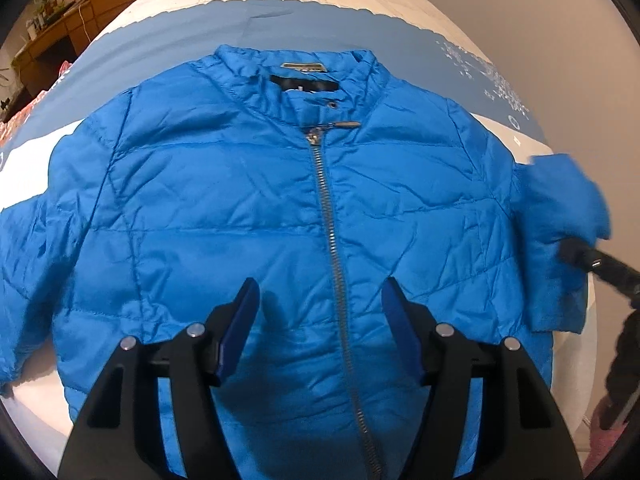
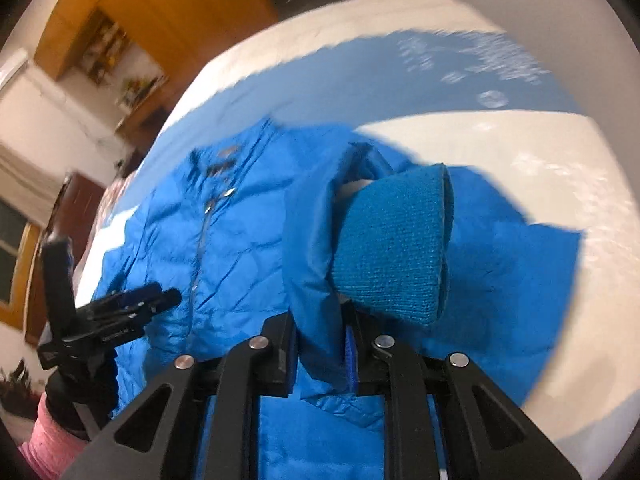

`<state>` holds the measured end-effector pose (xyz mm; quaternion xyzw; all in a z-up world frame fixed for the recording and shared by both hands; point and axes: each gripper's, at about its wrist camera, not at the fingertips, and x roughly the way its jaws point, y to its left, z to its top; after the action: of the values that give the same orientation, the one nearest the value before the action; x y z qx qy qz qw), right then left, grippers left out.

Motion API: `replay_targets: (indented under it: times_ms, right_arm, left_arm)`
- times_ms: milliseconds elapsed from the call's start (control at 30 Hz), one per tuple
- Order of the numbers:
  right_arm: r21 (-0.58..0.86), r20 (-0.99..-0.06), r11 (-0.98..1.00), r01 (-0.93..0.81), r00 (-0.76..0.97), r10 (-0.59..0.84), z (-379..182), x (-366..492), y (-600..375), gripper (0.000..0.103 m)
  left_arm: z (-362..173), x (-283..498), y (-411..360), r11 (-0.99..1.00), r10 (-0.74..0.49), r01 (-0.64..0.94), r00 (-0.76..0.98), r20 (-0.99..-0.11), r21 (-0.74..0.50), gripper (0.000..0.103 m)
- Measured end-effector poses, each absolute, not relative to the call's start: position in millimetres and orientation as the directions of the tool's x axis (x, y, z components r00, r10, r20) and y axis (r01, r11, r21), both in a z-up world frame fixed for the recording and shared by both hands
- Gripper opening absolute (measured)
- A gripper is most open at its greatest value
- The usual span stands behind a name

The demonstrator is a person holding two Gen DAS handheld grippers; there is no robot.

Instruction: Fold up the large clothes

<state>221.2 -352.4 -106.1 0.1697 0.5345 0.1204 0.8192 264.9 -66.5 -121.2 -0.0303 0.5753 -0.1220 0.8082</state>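
Observation:
A bright blue puffer jacket (image 1: 280, 200) lies face up on the bed, zipped, collar at the far end. My left gripper (image 1: 320, 316) is open and empty, hovering over the lower front beside the zipper (image 1: 332, 240). It also shows in the right wrist view (image 2: 160, 298). My right gripper (image 2: 320, 344) is shut on the jacket's right sleeve (image 2: 320, 240), near its knit cuff (image 2: 392, 248), and holds it lifted off the bed. In the left wrist view the lifted sleeve (image 1: 560, 208) is at the right edge with the right gripper (image 1: 580, 256) behind it.
The bed has a white and blue cover (image 1: 320, 24). A wooden desk and cabinets (image 1: 48, 40) stand beyond it on the left. A white wall (image 1: 520, 0) is at the right. My pink sleeve (image 2: 48, 440) shows at the lower left.

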Motion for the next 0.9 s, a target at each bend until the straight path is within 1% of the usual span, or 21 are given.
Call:
replay_targets:
  times_ms: [67,100,133,167,233,267,333,367,400,500,567,600,633,667,733,767,833,900]
  right_arm:
    - [0.422,-0.832,0.905,-0.057,0.373,0.411,-107.5,223.7,-337.2,0.027]
    - [0.445,-0.821,0.890,-0.093,0.354,0.448,-109.3,223.4,-327.2,0.030]
    - [0.479,-0.802,0.868,-0.132,0.336,0.494,-109.5,223.1,-316.5,0.035]
    - [0.525,-0.772,0.834,-0.168,0.317,0.550,-107.7,220.6,-310.3,0.037]
    - [0.607,-0.715,0.767,-0.206,0.280,0.641,-104.3,211.5,-307.8,0.037]
    - [0.612,-0.710,0.762,-0.210,0.278,0.647,-102.0,206.4,-308.6,0.037]
    - [0.592,-0.723,0.781,-0.197,0.300,0.623,-99.6,197.0,-317.3,0.037]
    - [0.584,-0.729,0.791,-0.179,0.312,0.609,-99.1,192.9,-324.2,0.038]
    - [0.574,-0.739,0.806,-0.145,0.331,0.586,-99.7,187.3,-335.6,0.038]
    - [0.523,-0.776,0.850,-0.055,0.382,0.502,-99.5,170.2,-370.9,0.038]
    - [0.489,-0.798,0.872,-0.011,0.399,0.452,-101.8,161.4,-386.5,0.038]
    - [0.481,-0.804,0.876,0.014,0.404,0.435,-104.7,157.2,-395.9,0.038]
    - [0.482,-0.808,0.875,0.041,0.407,0.426,-108.1,155.7,-405.6,0.038]
    - [0.484,-0.810,0.873,0.060,0.409,0.421,-111.0,154.2,-412.2,0.038]
    - [0.496,-0.806,0.862,0.104,0.424,0.413,-113.9,152.2,-426.9,0.038]
    - [0.500,-0.802,0.859,0.112,0.433,0.411,-113.1,150.8,-431.2,0.038]
    - [0.498,-0.798,0.857,0.132,0.456,0.394,-109.1,152.1,-439.1,0.038]
    - [0.509,-0.786,0.850,0.138,0.477,0.394,-104.2,151.1,-447.5,0.038]
  left_arm:
    - [-120.4,266.1,-66.0,0.963,-0.256,0.161,0.308,-0.916,-0.215,0.065]
    - [-119.1,266.6,-65.4,0.957,-0.280,0.160,0.305,-0.910,-0.241,0.065]
    - [-117.2,266.7,-65.3,0.949,-0.309,0.161,0.302,-0.902,-0.271,0.066]
    - [-116.5,265.8,-66.1,0.941,-0.333,0.163,0.300,-0.894,-0.295,0.069]
    - [-115.5,265.8,-69.9,0.916,-0.398,0.169,0.282,-0.873,-0.363,0.070]
    - [-116.2,265.7,-75.3,0.905,-0.423,0.172,0.273,-0.864,-0.389,0.070]
    - [-117.9,265.2,-83.4,0.884,-0.466,0.177,0.254,-0.847,-0.433,0.073]
    - [-120.1,265.2,-87.6,0.879,-0.475,0.180,0.246,-0.845,-0.441,0.076]
    - [-123.0,266.5,-92.3,0.877,-0.477,0.181,0.233,-0.847,-0.444,0.077]
    - [-137.1,272.9,-105.4,0.901,-0.429,0.162,0.195,-0.882,-0.402,0.077]
    - [-147.5,278.7,-112.3,0.902,-0.429,0.140,0.169,-0.887,-0.409,0.077]
    - [-148.3,280.2,-116.4,0.911,-0.409,0.136,0.178,-0.895,-0.390,0.077]
    - [-146.7,281.3,-121.5,0.916,-0.396,0.150,0.195,-0.897,-0.372,0.069]
    - [-148.1,285.6,-125.9,0.914,-0.400,0.162,0.197,-0.895,-0.373,0.050]
    - [-150.3,290.0,-129.3,0.893,-0.448,0.148,0.182,-0.875,-0.426,0.034]
    - [-148.5,291.6,-129.1,0.890,-0.453,0.145,0.192,-0.870,-0.432,0.025]
    - [-133.5,287.8,-124.1,0.891,-0.453,0.152,0.249,-0.856,-0.427,0.018]
    - [-115.7,282.2,-112.3,0.905,-0.426,0.156,0.327,-0.844,-0.396,0.017]
